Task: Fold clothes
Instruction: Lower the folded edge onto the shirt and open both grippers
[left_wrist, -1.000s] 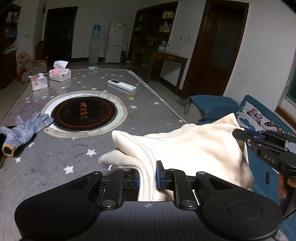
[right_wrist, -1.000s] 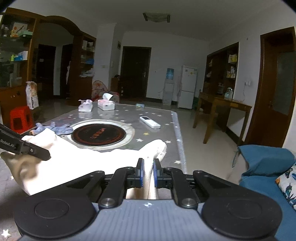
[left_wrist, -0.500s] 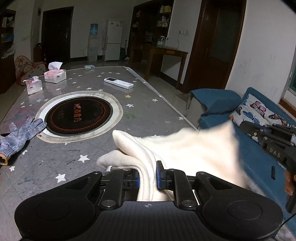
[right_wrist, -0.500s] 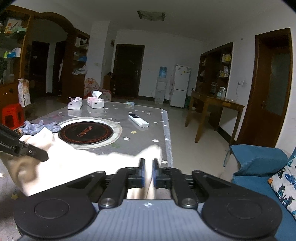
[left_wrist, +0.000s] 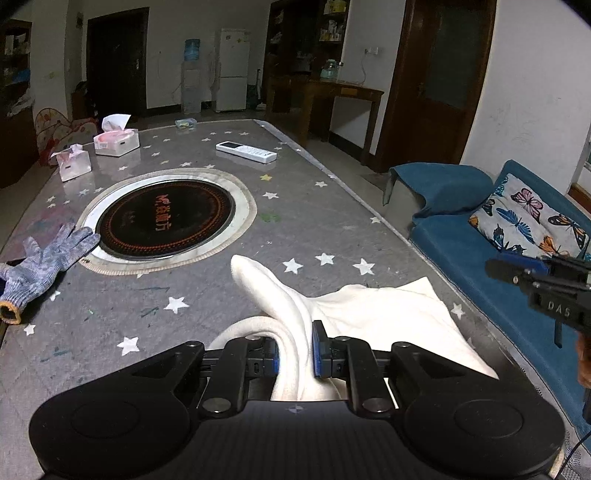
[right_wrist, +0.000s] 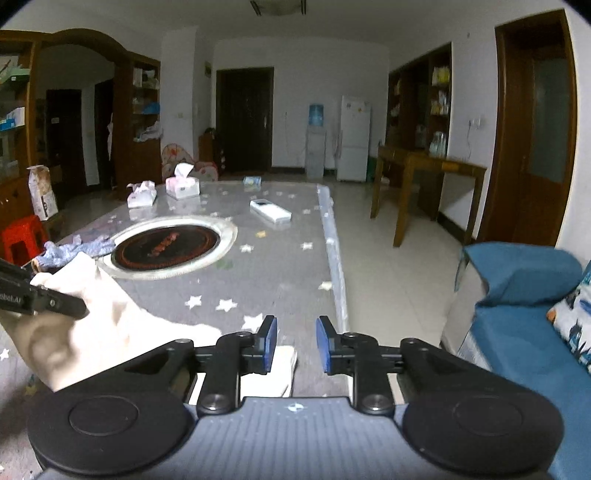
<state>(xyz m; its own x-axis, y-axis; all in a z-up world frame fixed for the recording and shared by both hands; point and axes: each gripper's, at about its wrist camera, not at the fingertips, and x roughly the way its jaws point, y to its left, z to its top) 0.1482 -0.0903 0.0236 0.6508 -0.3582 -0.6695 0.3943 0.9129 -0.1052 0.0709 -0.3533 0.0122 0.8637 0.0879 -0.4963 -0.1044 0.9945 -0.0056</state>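
A cream garment (left_wrist: 373, 321) is seen lying on the near part of the star-patterned table (left_wrist: 303, 206), at about 5 o'clock from the round black hotplate (left_wrist: 166, 221) set into the tabletop. A bunched fold of the garment is pinched between the blue pads of the left gripper (left_wrist: 295, 347), whose jaws are closed narrowly on the cloth; the fold rises above the pads toward 12 o'clock. The rest of the cloth is spread flat toward 3 o'clock, up to the table's right edge.

The right gripper (right_wrist: 293, 345) is held with its jaws wide apart and nothing between them; a corner of the garment (right_wrist: 122, 332) is seen just below its left finger. In the left wrist view the right gripper is seen at 3 o'clock, apart from the cloth.

A grey knit glove (left_wrist: 48, 258) is seen at 9 o'clock of the hotplate, a white remote (left_wrist: 245, 151) at 1 o'clock, and two tissue packs (left_wrist: 116, 138) at 11 o'clock.
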